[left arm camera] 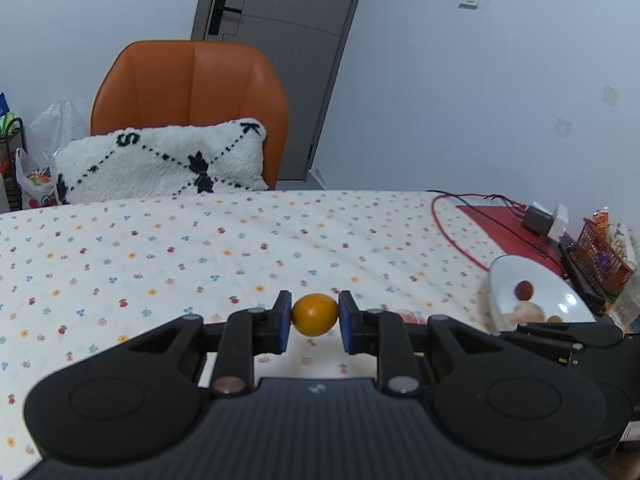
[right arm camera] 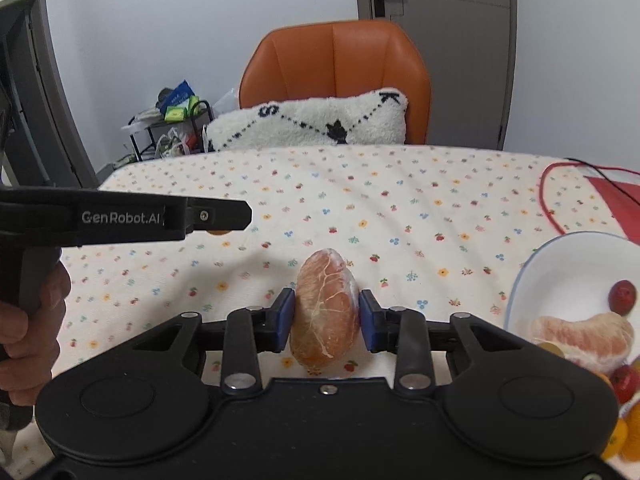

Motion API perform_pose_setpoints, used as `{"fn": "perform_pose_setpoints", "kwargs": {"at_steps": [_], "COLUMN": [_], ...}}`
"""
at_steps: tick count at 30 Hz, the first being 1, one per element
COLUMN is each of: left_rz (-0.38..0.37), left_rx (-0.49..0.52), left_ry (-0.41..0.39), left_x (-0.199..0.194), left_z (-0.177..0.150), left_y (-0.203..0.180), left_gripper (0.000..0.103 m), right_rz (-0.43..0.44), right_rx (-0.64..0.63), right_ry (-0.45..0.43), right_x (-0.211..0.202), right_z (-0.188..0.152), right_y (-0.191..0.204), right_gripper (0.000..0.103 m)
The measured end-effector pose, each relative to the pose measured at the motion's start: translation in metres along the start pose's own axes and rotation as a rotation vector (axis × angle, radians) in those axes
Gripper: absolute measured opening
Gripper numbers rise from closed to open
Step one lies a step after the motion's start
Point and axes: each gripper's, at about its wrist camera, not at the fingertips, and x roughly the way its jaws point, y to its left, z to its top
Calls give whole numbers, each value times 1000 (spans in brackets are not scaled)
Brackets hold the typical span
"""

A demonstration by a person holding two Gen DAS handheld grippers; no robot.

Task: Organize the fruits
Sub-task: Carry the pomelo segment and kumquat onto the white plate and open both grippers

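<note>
Left tool (left arm camera: 313, 316) is gripping a small orange fruit (left arm camera: 314, 314) between its blue pads, lifted over the counter (left arm camera: 240, 248). Right tool (right arm camera: 326, 318) is clamping a peeled citrus segment (right arm camera: 325, 312), upright, low over the cloth. White bowl (right arm camera: 568, 264) is sitting to the right, holding more segments and red fruits.

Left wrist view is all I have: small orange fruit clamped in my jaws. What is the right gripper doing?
Observer: The right gripper is shut on a peeled pomelo segment.
Operator: What is already in the white bowl?
Observer: The white bowl holds another peeled segment and a red fruit.
Operator: Anything outside the bowl?
Observer: Small orange fruits show near its close edge; in or out, I cannot tell.
</note>
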Motion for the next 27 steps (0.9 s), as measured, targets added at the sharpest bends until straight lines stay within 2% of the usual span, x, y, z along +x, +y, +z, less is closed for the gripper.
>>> {"fn": "perform_pose_setpoints", "kwargs": {"at_steps": [12, 27], "left_rz": [-57, -124], "left_rx": [34, 81], "left_ry": [-60, -92], "left_x": [-39, -63], "left_z": [7, 5], "left_y": [-41, -92], "left_gripper": [23, 23], "right_rz": [-49, -140], "right_rx": [30, 81], "right_ry": [-85, -143], "right_x": [-61, -119], "right_z": [3, -14], "right_y": [-10, -40], "right_gripper": [32, 32]}}
